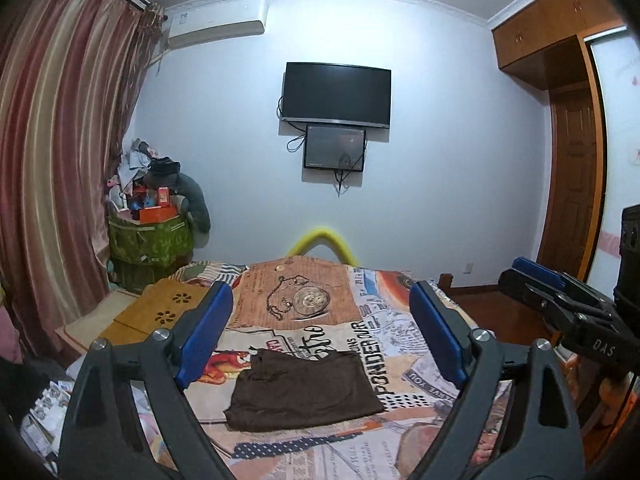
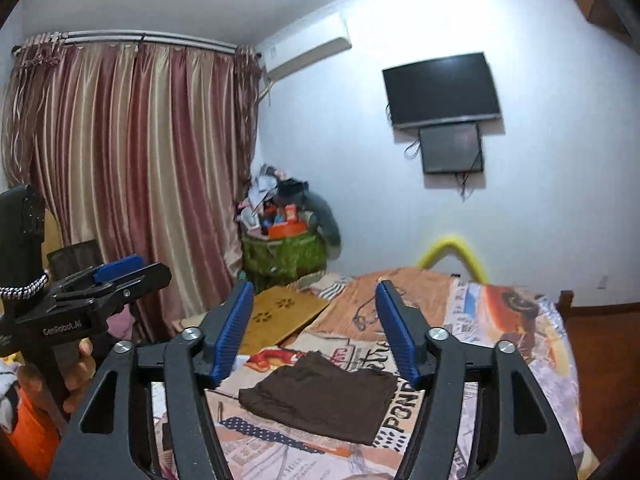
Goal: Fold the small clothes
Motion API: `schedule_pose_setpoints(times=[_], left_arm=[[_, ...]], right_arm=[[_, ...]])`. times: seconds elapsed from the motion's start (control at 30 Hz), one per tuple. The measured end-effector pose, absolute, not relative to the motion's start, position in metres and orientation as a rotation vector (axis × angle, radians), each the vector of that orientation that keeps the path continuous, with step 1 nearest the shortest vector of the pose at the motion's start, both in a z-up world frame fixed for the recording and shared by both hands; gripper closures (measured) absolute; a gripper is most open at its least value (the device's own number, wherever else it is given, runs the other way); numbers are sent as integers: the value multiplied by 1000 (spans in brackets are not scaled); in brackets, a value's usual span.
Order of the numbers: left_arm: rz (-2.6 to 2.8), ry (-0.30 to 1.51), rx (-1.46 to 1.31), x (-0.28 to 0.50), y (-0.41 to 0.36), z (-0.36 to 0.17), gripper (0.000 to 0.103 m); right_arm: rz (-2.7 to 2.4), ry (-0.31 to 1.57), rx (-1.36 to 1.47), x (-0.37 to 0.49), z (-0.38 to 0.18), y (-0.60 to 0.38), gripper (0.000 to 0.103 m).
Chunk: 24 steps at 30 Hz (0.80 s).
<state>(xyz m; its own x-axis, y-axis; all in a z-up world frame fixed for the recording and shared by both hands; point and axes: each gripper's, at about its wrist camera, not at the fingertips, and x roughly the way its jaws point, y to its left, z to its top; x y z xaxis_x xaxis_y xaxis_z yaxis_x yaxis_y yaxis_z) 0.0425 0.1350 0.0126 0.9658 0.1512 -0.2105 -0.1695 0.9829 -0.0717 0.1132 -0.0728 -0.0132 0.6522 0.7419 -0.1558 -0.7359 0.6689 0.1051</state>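
With my left gripper [image 1: 320,332] and right gripper [image 2: 316,328] both spread wide and gripping nothing, the brown garment [image 1: 304,390] lies folded into a flat rectangle on the bedspread [image 1: 400,360].

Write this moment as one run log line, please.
left gripper: open, empty | right gripper: open, empty | brown garment: folded on bed

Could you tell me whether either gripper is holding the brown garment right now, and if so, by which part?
Nothing is held. The left gripper and right gripper are both open above the brown garment, which lies untouched on the bed.
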Motion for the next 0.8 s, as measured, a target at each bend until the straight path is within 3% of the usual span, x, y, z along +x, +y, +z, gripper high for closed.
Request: schedule_pose_setpoints(times=[0.13, 0.33, 0.8], left_arm=[[161, 206, -93, 33, 129, 10, 5], [185, 192, -54, 25, 117, 7, 0], [176, 184, -42, 16, 110, 3, 0]], right_arm=[[798, 172, 18, 104, -13, -74, 19], [755, 143, 3, 96, -11, -73, 2], [709, 134, 12, 86, -17, -80, 0]])
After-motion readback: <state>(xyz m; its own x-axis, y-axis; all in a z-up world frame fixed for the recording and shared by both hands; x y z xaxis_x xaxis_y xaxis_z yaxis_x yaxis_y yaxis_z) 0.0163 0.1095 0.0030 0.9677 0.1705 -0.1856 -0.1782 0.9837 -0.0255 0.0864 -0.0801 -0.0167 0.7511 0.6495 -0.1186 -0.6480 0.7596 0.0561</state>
